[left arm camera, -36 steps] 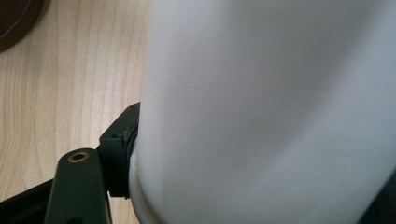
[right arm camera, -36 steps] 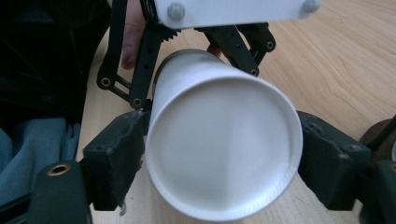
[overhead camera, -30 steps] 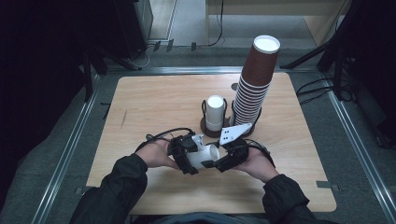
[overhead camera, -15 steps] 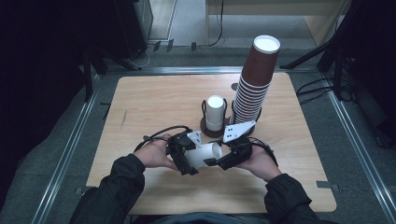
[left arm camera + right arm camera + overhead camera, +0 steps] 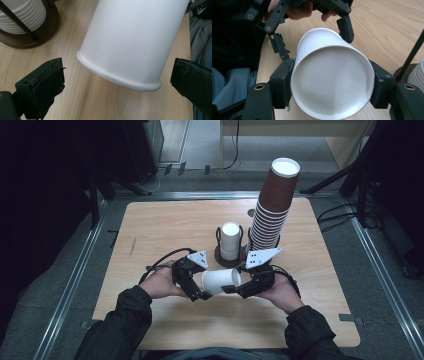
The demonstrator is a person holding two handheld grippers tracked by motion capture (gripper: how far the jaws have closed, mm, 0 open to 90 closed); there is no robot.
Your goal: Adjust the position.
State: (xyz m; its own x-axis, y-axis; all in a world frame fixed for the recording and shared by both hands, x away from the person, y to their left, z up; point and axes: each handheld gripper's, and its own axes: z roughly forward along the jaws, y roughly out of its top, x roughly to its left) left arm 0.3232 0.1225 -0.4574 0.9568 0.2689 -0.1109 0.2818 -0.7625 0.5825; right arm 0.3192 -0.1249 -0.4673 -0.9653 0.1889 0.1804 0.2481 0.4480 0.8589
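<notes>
White paper cup (image 5: 220, 281) lies sideways, clamped in right claw (image 5: 234, 289), between left claw's (image 5: 199, 290) wide jaws

A tall leaning stack of brown paper cups (image 5: 272, 205) rises at the far right of a pale wooden table (image 5: 150, 227). Just left of it, a dark round holder (image 5: 230, 254) carries a short stack of white cups (image 5: 230, 239). Black cables (image 5: 345, 210) lie on the grey floor beyond.
</notes>
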